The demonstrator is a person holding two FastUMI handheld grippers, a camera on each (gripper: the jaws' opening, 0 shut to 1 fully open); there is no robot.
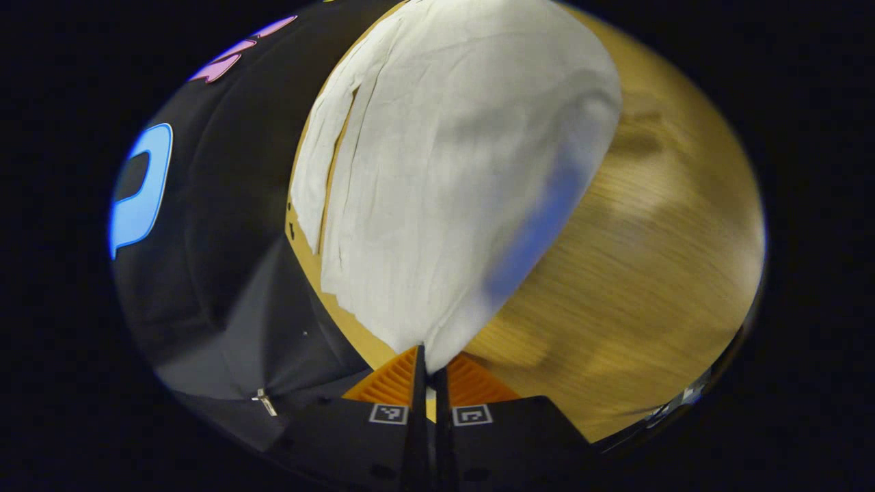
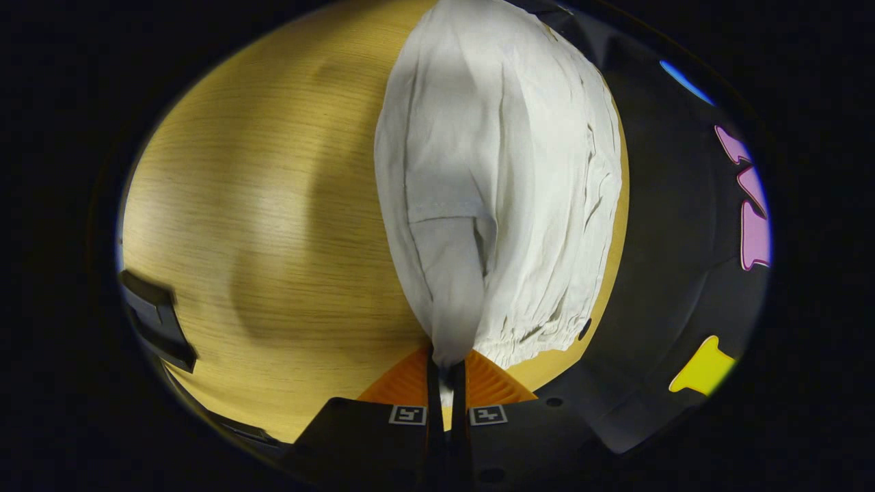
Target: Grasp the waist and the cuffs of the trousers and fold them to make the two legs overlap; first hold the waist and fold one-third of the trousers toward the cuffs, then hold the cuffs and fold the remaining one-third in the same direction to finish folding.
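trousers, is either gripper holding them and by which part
Both hold the white cloth trousers. The left gripper pinches a cloth edge at one end; the right gripper pinches a fold by the gathered waistband.

The trousers (image 1: 451,171) are plain off-white, with no print, greyed where shadow falls across the cloth; in the left gripper view a bluish blur tints their right edge. The table (image 2: 260,205) is honey-yellow wood with fine straight grain lines, darker in its shaded patches. The wall (image 2: 670,225) is black cloth. Each gripper's body carries small square black-and-white markers (image 1: 388,413) near its fingers.
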